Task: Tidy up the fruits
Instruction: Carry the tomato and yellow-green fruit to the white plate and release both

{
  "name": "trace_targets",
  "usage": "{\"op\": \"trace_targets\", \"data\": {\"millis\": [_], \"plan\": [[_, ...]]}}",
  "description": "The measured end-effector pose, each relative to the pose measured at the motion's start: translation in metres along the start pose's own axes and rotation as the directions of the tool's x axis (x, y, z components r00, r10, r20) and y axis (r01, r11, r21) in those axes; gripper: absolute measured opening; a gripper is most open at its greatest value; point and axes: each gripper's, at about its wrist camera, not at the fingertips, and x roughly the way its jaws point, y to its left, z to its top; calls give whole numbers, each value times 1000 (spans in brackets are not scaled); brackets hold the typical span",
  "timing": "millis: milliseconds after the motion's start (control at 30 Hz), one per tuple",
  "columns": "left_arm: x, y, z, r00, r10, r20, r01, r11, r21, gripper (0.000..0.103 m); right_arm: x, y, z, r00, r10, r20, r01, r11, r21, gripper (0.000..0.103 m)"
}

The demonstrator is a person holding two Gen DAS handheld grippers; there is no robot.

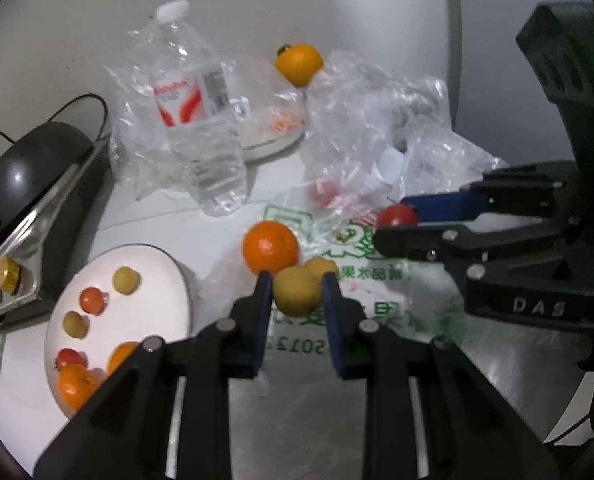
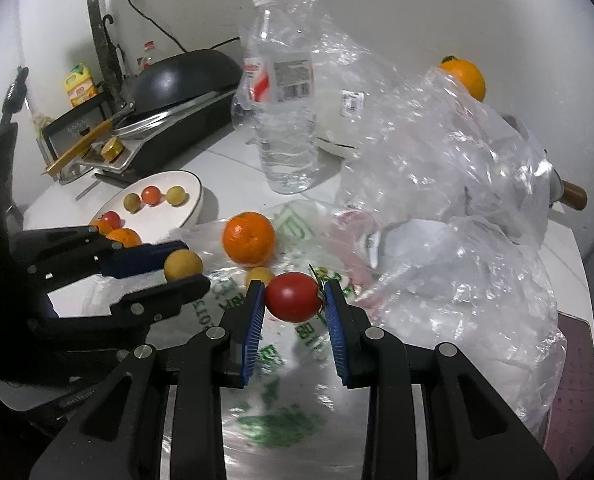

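My left gripper (image 1: 296, 294) is shut on a small yellow fruit (image 1: 297, 291), held just above the printed plastic bag (image 1: 337, 316). The same left gripper (image 2: 185, 266) and its yellow fruit (image 2: 183, 265) show at the left of the right wrist view. My right gripper (image 2: 293, 298) is shut on a red tomato (image 2: 293, 297), and this right gripper (image 1: 395, 218) with the tomato (image 1: 397, 216) shows from the left wrist view too. An orange (image 1: 270, 246) and another yellow fruit (image 1: 322, 267) lie on the bag. A white plate (image 1: 157, 272) at the left holds several small fruits.
A clear water bottle (image 1: 201, 128) stands behind the bag. Crumpled clear plastic (image 2: 449, 184) fills the right side. Another orange (image 1: 299, 63) sits far back by a white dish (image 1: 273, 144). A black pan (image 2: 185, 76) on a cooker stands at the left.
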Motion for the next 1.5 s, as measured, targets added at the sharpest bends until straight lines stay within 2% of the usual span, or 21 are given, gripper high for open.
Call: {"op": "trace_targets", "data": {"millis": [367, 700, 1100, 1500], "plan": [[-34, 35, -10, 997, 30, 72, -28, 999, -26, 25, 3, 40, 17, 1000, 10, 18, -9, 999, -52, 33], [-47, 86, -34, 992, 107, 73, -100, 990, -99, 26, 17, 78, 27, 1000, 25, 4, -24, 994, -104, 33], [-39, 134, -56, 985, 164, 53, -154, 976, -154, 26, 44, 110, 39, 999, 31, -31, -35, 989, -146, 33], [-18, 161, -59, 989, 142, 42, -132, 975, -179, 26, 78, 128, 47, 997, 31, -71, -42, 985, -165, 33]]}}
